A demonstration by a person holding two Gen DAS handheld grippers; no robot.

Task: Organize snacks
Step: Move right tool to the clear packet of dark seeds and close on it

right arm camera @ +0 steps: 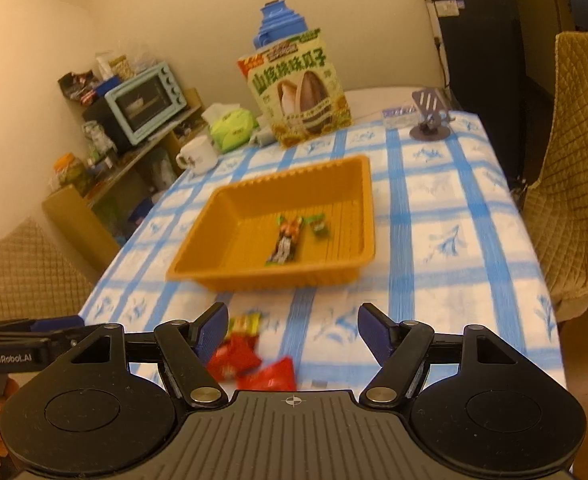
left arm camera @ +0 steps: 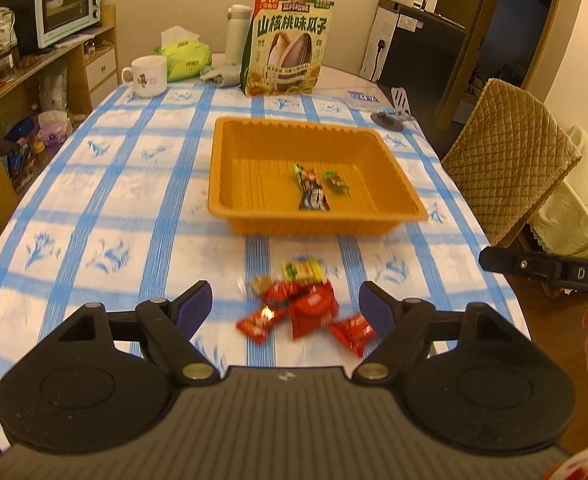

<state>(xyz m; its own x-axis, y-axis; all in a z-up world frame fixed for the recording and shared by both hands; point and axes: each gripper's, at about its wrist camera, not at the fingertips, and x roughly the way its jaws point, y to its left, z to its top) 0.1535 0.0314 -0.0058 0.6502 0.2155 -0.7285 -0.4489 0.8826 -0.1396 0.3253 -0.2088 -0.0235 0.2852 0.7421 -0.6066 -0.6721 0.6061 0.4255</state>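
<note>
Clearly visible from the left wrist: left gripper [left arm camera: 283, 304] low in frame, jaws wide, nothing between them, above a heap of red snack packets [left arm camera: 308, 314] and a yellow-green one on the blue-checked tablecloth [left arm camera: 105, 200]. Mid-frame, orange tray [left arm camera: 253, 220] with a dark bar [left arm camera: 312, 194] and a small green candy. Behind it, seed bag [left arm camera: 287, 48], Chinese print too small to read surely. At right edge, another tool arm lettered "DAS", fingers beside it.

From the right wrist: right gripper [right arm camera: 293, 336] also spread wide and empty, red packets [right arm camera: 249, 364] at lower centre beside its left pad. "GenRobot.AI" on the arm at lower left. Mint toaster oven [right arm camera: 145, 106] on shelves upper left, quilted chair [right arm camera: 578, 160] right.
</note>
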